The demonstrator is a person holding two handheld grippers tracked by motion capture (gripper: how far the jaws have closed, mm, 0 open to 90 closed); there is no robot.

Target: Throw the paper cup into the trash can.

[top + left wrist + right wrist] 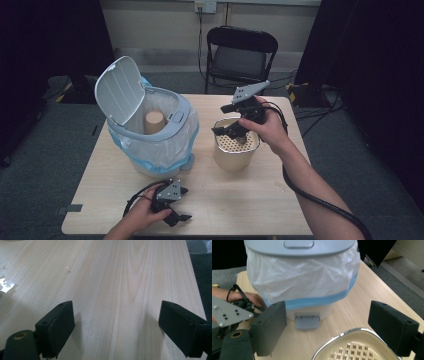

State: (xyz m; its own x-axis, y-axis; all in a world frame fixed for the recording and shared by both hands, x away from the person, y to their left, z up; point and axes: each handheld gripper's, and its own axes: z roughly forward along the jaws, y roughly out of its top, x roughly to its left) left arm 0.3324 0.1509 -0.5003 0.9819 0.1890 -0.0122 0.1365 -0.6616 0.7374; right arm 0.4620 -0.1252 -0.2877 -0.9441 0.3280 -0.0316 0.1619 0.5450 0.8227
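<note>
Right now your right gripper (231, 131) hangs over the mouth of the beige perforated container (235, 150), its jaws spread wide and closed on nothing; in the right gripper view that container (357, 346) sits just below and between the jaws, cut off by the bottom edge, so you see a pale rim and a floor of small cut-out holes, with nothing lying on the part that shows. To its left on the tabletop (240, 200) stands the pedal bin (155, 135), lid (117, 90) swung up, lined with a white bag with a blue band (the bag (304, 277) bulges over the rim and hides most of the bin's wall). Inside the bin a tan cylinder (154, 121) stands upright; its lower part is hidden by the liner, and you cannot tell what it is. The bin's grey foot pedal (307, 322) faces the right gripper's camera. Your left gripper (181, 210) rests low at the near edge of the tabletop, well apart from both containers, jaws wide apart over bare wood (120, 290).
</note>
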